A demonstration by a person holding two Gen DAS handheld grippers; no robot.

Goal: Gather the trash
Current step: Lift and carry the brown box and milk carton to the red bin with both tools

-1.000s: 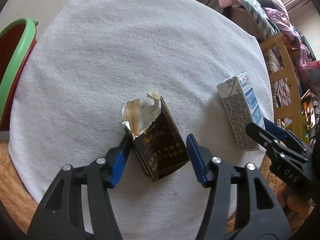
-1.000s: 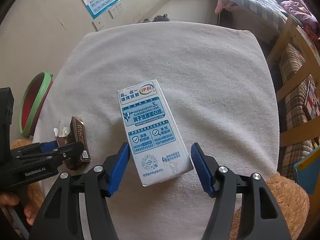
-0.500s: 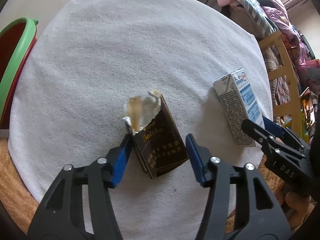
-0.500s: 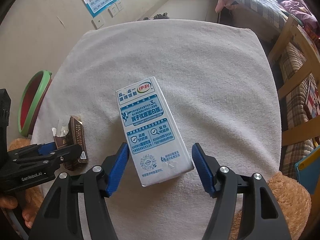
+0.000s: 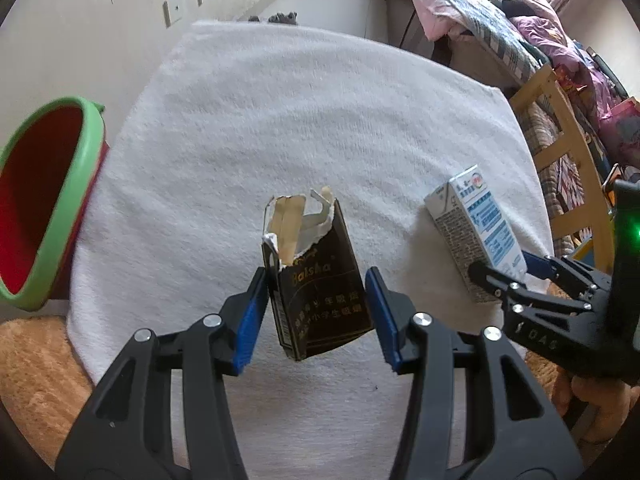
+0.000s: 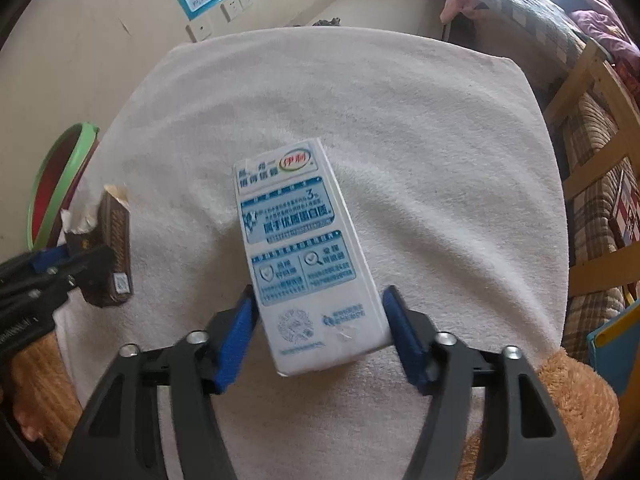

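My left gripper (image 5: 316,312) is shut on a torn dark brown cigarette pack (image 5: 318,292) and holds it off the white towel (image 5: 280,128); the pack also shows in the right wrist view (image 6: 106,256). My right gripper (image 6: 320,328) is shut on a white and blue milk carton (image 6: 304,256) and holds it raised above the towel (image 6: 420,140); the carton also shows in the left wrist view (image 5: 474,232). A red bin with a green rim (image 5: 40,200) stands left of the table and shows in the right wrist view too (image 6: 56,188).
A wooden chair frame (image 5: 560,136) and a bed with piled clothes (image 5: 520,28) are to the right. A wall with sockets (image 6: 236,4) is behind. An orange fuzzy rug (image 5: 32,368) lies under the towel's near edge.
Both grippers have closed on their items and lifted them off the towel. Both views have tilted up, so more of the room shows.
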